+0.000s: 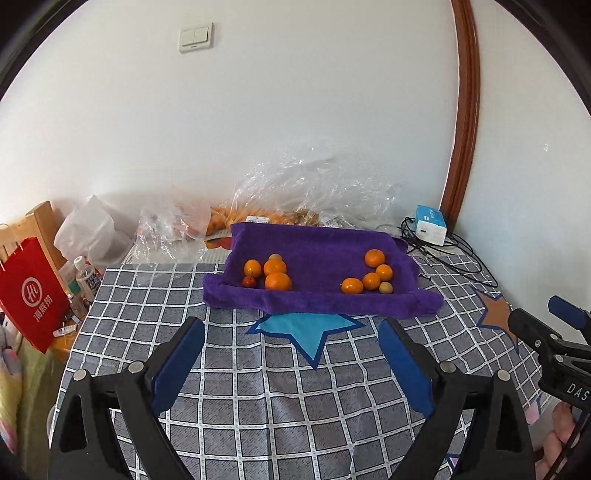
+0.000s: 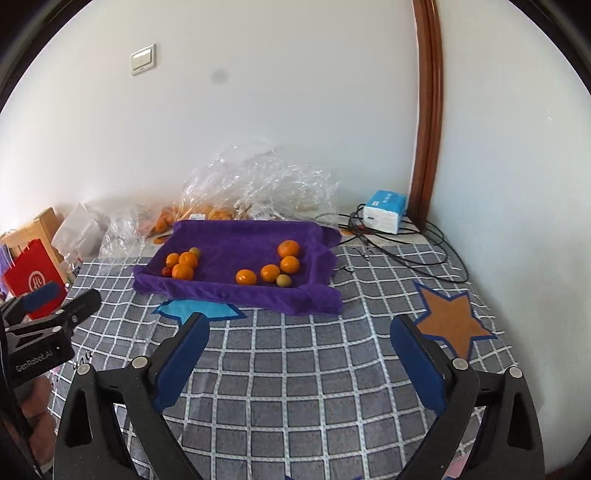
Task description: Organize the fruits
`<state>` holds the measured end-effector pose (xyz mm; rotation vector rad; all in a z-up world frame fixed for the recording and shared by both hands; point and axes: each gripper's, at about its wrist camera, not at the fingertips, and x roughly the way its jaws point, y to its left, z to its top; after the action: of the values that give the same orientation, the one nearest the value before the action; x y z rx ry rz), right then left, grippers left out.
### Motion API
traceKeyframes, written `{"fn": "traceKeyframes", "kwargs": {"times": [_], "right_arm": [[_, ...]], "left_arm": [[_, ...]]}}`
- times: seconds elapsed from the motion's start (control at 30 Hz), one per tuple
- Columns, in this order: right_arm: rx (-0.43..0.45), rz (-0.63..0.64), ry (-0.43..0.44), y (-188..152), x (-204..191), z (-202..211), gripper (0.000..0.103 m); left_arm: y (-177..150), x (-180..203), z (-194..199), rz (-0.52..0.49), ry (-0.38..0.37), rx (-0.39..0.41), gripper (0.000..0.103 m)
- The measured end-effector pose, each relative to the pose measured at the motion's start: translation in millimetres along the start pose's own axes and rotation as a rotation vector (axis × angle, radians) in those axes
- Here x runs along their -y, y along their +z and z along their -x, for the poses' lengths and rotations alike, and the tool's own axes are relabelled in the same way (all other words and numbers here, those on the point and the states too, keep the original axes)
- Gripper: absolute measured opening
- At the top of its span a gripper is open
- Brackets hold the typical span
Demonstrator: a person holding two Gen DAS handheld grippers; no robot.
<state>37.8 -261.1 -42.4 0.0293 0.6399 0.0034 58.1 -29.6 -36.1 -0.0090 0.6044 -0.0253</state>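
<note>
Domestic room, lived-in. Desk [image 1: 258,387] under a grey checked cloth with sewn-on star patches, pushed into a corner of plain white walls. Wall switch [image 1: 196,36] above; brown wooden door frame [image 1: 466,110] at the desk's far right corner. Along the far edge: crumpled clear plastic bags [image 1: 314,181] of fruit, tissue pack [image 1: 431,225], loose black cables [image 1: 458,254]. Off the left edge: red paper shopping bag [image 1: 31,291], water bottle [image 1: 86,278], wooden chair back [image 1: 37,221].

Two clusters of small oranges [image 1: 275,275] [image 1: 371,275] lie apart on a purple towel-lined tray [image 1: 325,301].
</note>
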Motion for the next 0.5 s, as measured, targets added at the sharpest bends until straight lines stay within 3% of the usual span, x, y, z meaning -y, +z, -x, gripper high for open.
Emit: {"fn": "traceKeyframes", "kwargs": {"times": [0.5], "right_arm": [[0.014, -0.022, 0.028, -7, 6, 16, 0.098]], "left_arm": [[-1, 2, 10, 0.003, 0.02, -0.012, 0.098]]}}
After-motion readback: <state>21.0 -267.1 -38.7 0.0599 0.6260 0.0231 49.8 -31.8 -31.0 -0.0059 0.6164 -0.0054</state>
